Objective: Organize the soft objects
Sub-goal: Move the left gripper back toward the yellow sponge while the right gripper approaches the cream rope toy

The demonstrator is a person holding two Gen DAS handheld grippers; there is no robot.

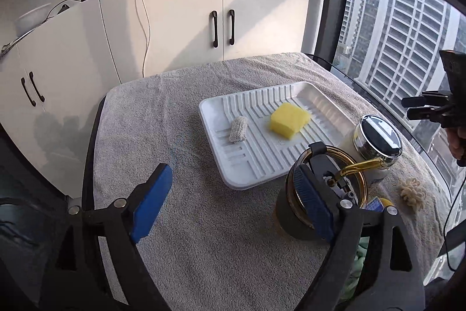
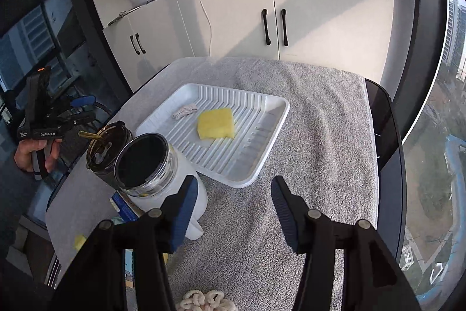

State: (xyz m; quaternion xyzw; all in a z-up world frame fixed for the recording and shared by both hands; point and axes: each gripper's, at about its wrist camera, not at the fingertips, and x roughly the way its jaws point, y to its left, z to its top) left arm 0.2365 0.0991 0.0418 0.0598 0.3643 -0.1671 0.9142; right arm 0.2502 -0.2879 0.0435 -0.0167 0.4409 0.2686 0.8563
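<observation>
A white ribbed tray (image 1: 256, 162) (image 2: 233, 156) lies on the grey towel. In it rest a yellow sponge (image 1: 289, 121) (image 2: 216, 124) and a small grey knitted roll (image 1: 238, 129) (image 2: 185, 110). A cream fluffy puff (image 1: 412, 194) (image 2: 204, 300) lies on the towel outside the tray. My left gripper (image 1: 233, 194) (image 2: 87, 108) hovers open short of the tray with nothing between its blue pads. My right gripper (image 2: 234, 203) (image 1: 407, 108) is open too, above bare towel and just in front of the tray's near corner.
A dark jar with a gold clasp (image 1: 320, 188) (image 2: 107, 147) and a white jar with a glass lid (image 1: 375, 142) (image 2: 145, 162) stand beside the tray. A blue-and-yellow packet (image 2: 123, 206) lies by them. White cabinets (image 1: 221, 19) stand behind the table, with a window at the side.
</observation>
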